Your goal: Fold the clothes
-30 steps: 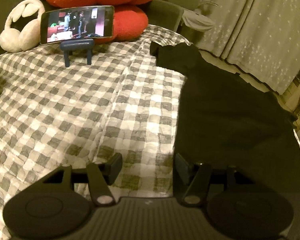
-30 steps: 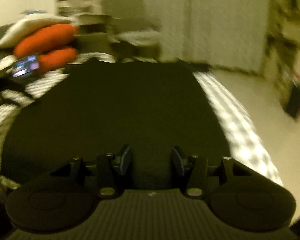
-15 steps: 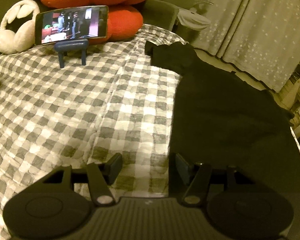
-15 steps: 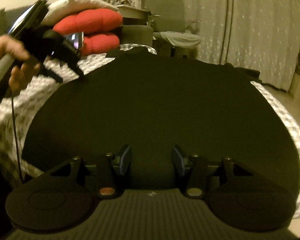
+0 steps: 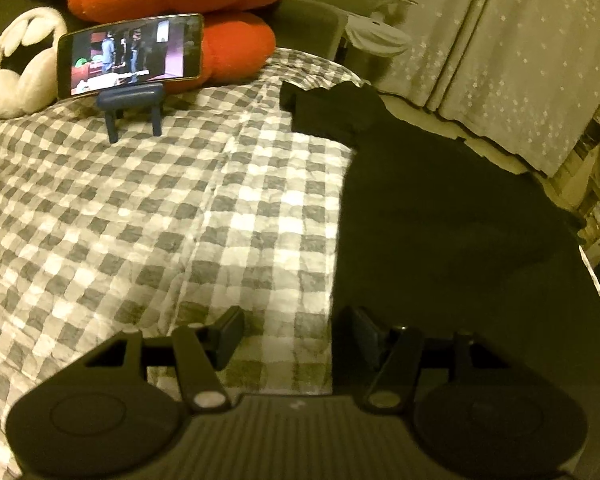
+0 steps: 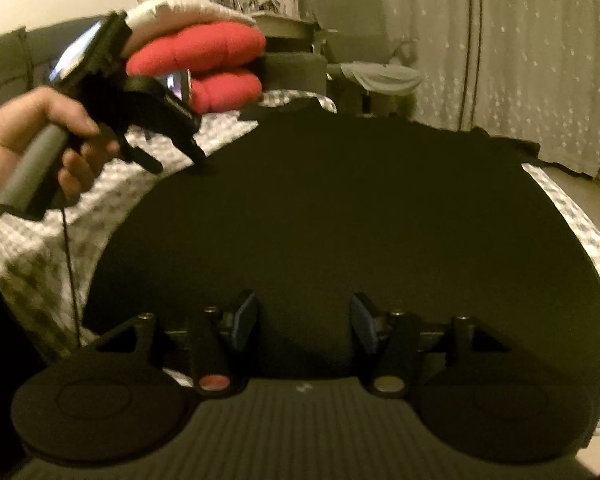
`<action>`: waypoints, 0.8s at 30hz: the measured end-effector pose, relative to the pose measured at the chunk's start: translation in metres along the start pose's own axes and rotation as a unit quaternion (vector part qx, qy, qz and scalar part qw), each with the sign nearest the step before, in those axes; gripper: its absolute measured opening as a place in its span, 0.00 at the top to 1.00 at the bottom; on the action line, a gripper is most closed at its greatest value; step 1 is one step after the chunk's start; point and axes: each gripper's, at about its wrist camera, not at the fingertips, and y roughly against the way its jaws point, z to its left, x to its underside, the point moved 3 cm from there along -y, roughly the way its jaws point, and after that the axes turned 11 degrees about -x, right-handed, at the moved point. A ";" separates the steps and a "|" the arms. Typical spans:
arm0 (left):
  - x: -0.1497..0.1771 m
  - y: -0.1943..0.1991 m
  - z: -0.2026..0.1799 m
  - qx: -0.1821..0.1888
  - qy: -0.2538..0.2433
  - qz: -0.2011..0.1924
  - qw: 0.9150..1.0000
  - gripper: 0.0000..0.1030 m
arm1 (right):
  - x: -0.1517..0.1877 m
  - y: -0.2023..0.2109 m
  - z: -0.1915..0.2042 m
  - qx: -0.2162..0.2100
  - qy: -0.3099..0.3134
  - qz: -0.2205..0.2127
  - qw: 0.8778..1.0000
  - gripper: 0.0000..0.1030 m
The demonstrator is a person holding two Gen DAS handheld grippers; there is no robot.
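Soft and limp, the black shirt (image 6: 340, 220) lies spread along the bed's (image 5: 140, 208) right edge, best pinched at its hem or side edge by the left gripper (image 5: 290, 330) and right gripper (image 6: 303, 322), both spread apart and empty.

The left hand-held gripper (image 5: 290, 334), jaws apart, straddles the black garment's (image 5: 440, 220) edge on the checked bedspread (image 5: 140, 208).

Black left tool (image 6: 180, 160) with grey handle, thin dangling cable.
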 end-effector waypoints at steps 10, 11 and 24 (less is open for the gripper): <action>-0.002 -0.005 0.001 -0.005 -0.002 0.003 1.000 0.39 | -0.016 -0.006 0.006 -0.013 0.005 -0.018 1.000 0.46; -0.001 -0.005 0.000 -0.005 -0.005 0.002 1.000 0.39 | -0.017 -0.006 0.006 -0.014 0.005 -0.020 1.000 0.46; -0.001 -0.005 -0.003 -0.004 -0.017 0.003 1.000 0.36 | -0.017 -0.028 -0.008 0.001 -0.010 0.010 1.000 0.46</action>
